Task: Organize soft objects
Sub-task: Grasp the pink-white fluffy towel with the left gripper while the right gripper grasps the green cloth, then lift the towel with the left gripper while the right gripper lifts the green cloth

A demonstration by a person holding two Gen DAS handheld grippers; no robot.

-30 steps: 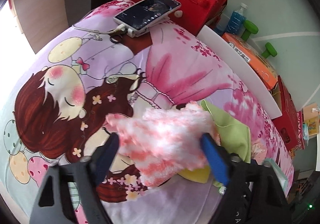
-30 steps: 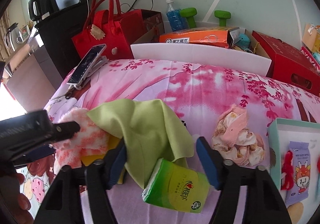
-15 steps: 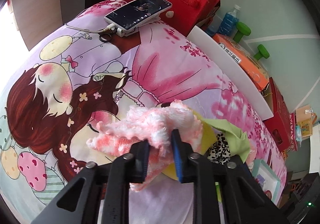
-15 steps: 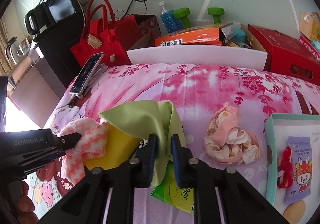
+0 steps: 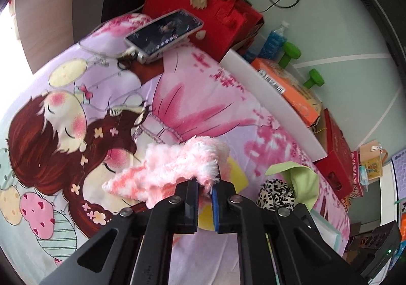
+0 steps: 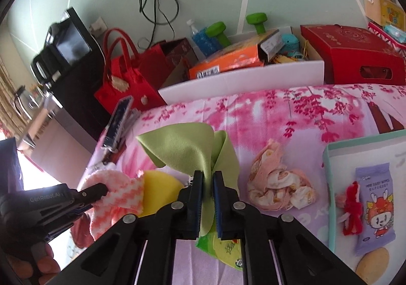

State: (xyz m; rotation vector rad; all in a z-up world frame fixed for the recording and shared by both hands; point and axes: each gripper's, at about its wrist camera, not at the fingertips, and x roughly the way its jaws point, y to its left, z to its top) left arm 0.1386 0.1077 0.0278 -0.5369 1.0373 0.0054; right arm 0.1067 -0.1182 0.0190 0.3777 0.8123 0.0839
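Bedding printed with a cartoon girl and pink blossoms covers the bed [image 5: 192,97] that carries everything here. The left claw [image 5: 205,205] is clamped tight on an edge of a fluffy pink-and-white cloth [image 5: 175,165], which bunches up to the left of its tips, near the middle of the bed. The right claw [image 6: 208,198] is closing on a green cloth [image 6: 187,150]; its pads already pinch the fabric, and the cloth fans out above them. Under the green cloth lie a yellow cloth [image 6: 159,183] on the left and a green tissue pack [image 6: 223,247] near the camera. In the left view a black-and-white spotted piece [image 5: 275,192] sits just beside the green cloth. A crumpled pink-and-cream cloth [image 6: 276,183] lies to the right, apart from the others. Further right is a teal tray [image 6: 327,183] holding a purple packet [image 6: 375,211]. A phone [image 5: 165,31] rests at the far left corner, by a red bag [image 5: 210,13].
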